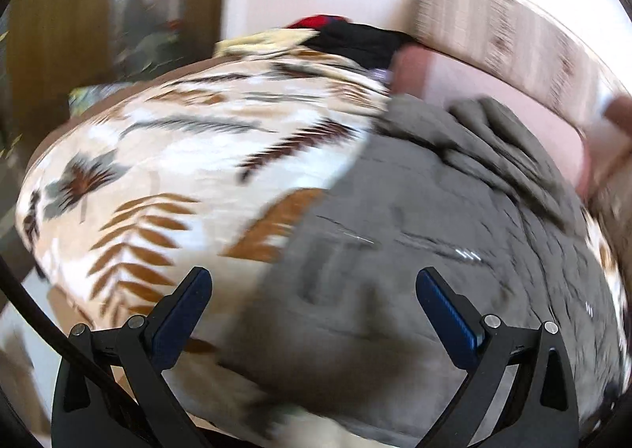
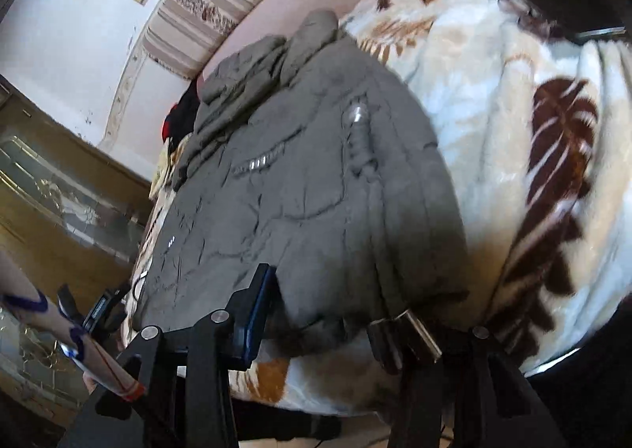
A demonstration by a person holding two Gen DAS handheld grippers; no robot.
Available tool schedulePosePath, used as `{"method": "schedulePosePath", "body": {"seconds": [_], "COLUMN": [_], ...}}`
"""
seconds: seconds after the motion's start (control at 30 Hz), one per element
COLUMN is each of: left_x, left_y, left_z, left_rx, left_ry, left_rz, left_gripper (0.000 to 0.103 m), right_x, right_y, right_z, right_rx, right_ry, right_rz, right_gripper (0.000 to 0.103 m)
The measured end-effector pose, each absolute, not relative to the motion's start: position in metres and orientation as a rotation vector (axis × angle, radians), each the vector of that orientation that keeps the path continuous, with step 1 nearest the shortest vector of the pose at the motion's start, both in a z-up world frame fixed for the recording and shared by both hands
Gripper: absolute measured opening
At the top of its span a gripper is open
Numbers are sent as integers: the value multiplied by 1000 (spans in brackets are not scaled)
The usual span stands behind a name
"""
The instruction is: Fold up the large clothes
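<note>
Right gripper (image 2: 324,313) bites the grey jacket (image 2: 300,187) hem at six o'clock; thick padding could slip free. Left gripper (image 1: 314,306) hovers wide, empty.

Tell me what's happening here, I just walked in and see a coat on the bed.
A person with a gripper in each hand is folding a grey padded jacket that lies spread on a leaf-patterned blanket on a bed. The right gripper has the jacket's near hem between its fingers; only one finger shows, so a firm grip can't be confirmed. The left gripper hangs open above the jacket, holding nothing. No fold is visible yet.
</note>
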State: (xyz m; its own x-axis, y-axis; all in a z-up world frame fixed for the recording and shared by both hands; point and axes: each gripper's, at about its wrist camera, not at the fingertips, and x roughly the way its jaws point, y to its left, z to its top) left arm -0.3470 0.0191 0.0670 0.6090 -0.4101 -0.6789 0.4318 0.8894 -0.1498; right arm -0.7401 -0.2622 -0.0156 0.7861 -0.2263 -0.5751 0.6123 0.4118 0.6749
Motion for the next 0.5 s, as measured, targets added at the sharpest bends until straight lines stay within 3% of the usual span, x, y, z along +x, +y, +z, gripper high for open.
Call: {"method": "schedulePosePath", "body": {"seconds": [0.17,0.23,0.27,0.5], "left_x": [-307,-295,-289,-321], "left_y": [58,64,66,42], "left_z": [54,43,34,26], "left_rx": [-170,-255,-324,-266], "left_ry": [906,979,1035,1079], "left_rz": [-451,-471,-513,-615], "left_gripper": [101,79,75,69], "right_x": [-750,-749,-747,-753], "right_y": [-274,-274,-274,-273], "right_z": [-19,-18,-18,-17], "right_rx": [1064,1057,1052,1053], "right_ry": [376,379,380,365], "right_rz": [-628,-636,-638,-645], "right_gripper": [49,49,50,51]}}
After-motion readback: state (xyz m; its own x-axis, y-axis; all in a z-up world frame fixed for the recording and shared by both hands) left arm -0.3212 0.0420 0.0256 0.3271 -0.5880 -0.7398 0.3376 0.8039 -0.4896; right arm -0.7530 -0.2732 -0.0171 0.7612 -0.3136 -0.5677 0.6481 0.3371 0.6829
